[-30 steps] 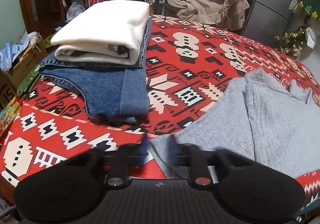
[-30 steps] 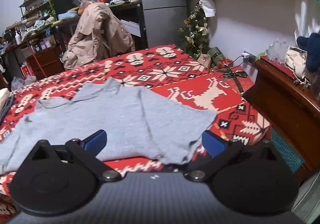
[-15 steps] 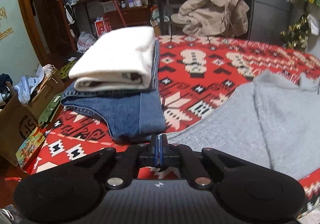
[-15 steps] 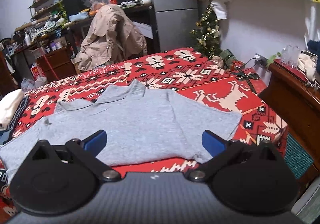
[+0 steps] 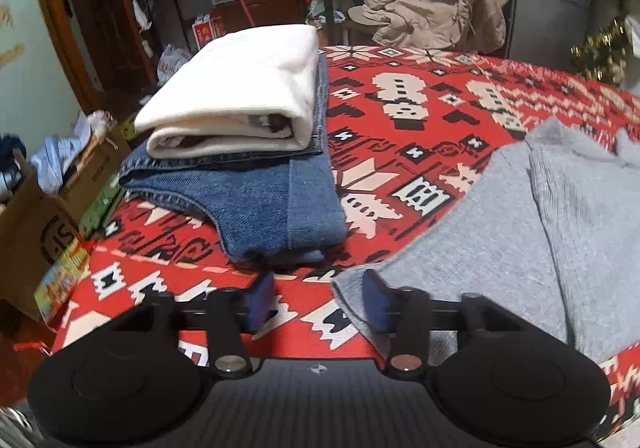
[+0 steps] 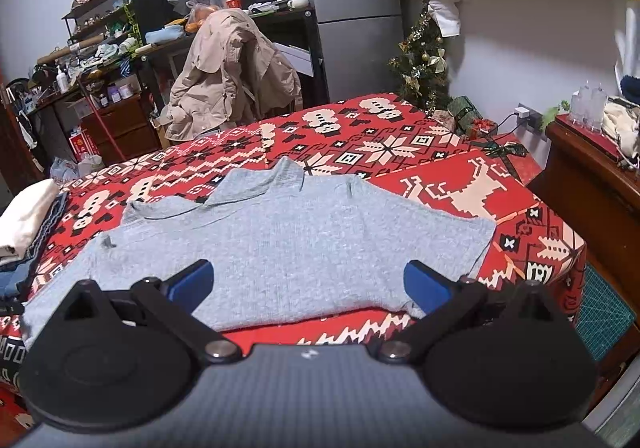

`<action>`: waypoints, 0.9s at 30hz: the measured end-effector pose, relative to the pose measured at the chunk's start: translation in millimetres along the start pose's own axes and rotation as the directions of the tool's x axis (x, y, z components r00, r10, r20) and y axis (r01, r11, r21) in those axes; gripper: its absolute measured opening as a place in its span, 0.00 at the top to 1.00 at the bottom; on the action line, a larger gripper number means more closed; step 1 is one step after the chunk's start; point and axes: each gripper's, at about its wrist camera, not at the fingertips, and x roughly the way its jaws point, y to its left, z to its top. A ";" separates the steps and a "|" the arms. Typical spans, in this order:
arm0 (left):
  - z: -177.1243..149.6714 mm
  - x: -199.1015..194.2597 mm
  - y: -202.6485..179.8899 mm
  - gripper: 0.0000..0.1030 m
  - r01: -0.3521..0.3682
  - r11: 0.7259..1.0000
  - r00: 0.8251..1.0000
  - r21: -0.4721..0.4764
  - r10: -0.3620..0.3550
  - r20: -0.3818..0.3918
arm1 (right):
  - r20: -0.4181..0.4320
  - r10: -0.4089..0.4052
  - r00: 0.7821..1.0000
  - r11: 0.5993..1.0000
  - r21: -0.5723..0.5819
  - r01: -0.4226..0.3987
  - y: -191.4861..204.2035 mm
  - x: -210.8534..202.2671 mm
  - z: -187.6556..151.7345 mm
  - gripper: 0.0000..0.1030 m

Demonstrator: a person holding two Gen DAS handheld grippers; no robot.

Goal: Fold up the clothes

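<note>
A grey knit sweater [image 6: 288,244] lies spread flat on the red patterned bedspread [image 6: 400,151]; it also shows at the right of the left wrist view [image 5: 520,240]. My left gripper [image 5: 318,302] is open and empty, just above the spread at the sweater's near left corner. My right gripper [image 6: 308,288] is wide open and empty, above the sweater's near hem. A stack of folded clothes, a white garment [image 5: 240,91] on blue jeans [image 5: 272,199], sits at the left of the bed.
A tan jacket [image 6: 232,75] hangs on a chair behind the bed. A cardboard box [image 5: 36,215] stands on the floor at the left. A wooden cabinet [image 6: 592,183] stands at the right, beside a small Christmas tree [image 6: 420,59]. Cluttered shelves line the back wall.
My left gripper was shut half a second ago and has opened beside the sweater's corner. Both grippers have lifted back a little; the right gripper stayed wide open.
</note>
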 end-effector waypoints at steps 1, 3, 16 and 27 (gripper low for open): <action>0.7 -3.5 4.1 0.52 0.011 1.000 1.000 -0.023 -0.011 0.001 | 0.000 0.003 1.000 1.000 0.002 -0.003 -0.3 -0.5 -0.6 0.01; 2.1 -11.9 12.7 0.52 0.037 0.997 0.999 -0.072 -0.037 0.008 | 0.000 0.009 1.000 1.000 0.007 -0.009 -0.8 -1.6 -1.9 0.01; -8.9 -39.0 10.6 0.56 0.396 0.863 0.893 -0.314 -0.442 -0.088 | -0.010 0.059 0.998 0.998 0.040 -0.058 -0.5 -1.3 -10.6 0.01; -28.2 -5.9 19.6 0.54 0.448 0.668 0.762 -0.594 -0.633 -0.138 | -0.013 0.062 0.998 0.995 0.080 -0.060 -11.5 -2.7 -15.2 0.01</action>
